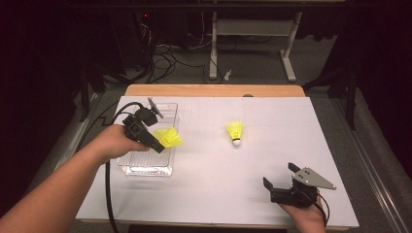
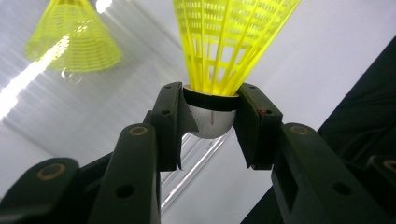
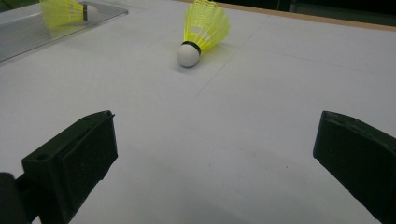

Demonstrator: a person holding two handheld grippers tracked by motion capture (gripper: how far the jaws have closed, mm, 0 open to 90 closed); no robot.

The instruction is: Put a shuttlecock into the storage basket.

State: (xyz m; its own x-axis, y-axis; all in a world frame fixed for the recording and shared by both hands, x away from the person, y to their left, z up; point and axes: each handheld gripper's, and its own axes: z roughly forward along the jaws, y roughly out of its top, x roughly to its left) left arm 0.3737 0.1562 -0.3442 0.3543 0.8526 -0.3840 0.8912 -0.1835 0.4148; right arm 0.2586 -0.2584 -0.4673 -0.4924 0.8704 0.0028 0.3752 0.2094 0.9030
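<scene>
A yellow shuttlecock (image 1: 170, 137) (image 2: 224, 42) hangs over the right edge of the clear plastic tray (image 1: 145, 167). My left gripper (image 1: 158, 144) (image 2: 211, 122) is shut on its white cork. Another yellow shuttlecock (image 3: 63, 11) with a white cork shows at the tray, and a yellow skirt (image 2: 72, 39) shows on the tray's shiny floor; I cannot tell whether that skirt is a reflection. A further shuttlecock (image 1: 235, 132) (image 3: 201, 29) lies on the white mat (image 1: 218, 165) mid-table, cork toward me. My right gripper (image 1: 279, 173) (image 3: 215, 154) rests low at the front right, open, with nothing between its fingers.
The mat covers a wooden table whose far edge (image 1: 214, 90) shows behind it. A black cable (image 1: 108, 194) trails from the left gripper along the person's forearm. Beyond the table are desk legs (image 1: 213, 48) and floor cables.
</scene>
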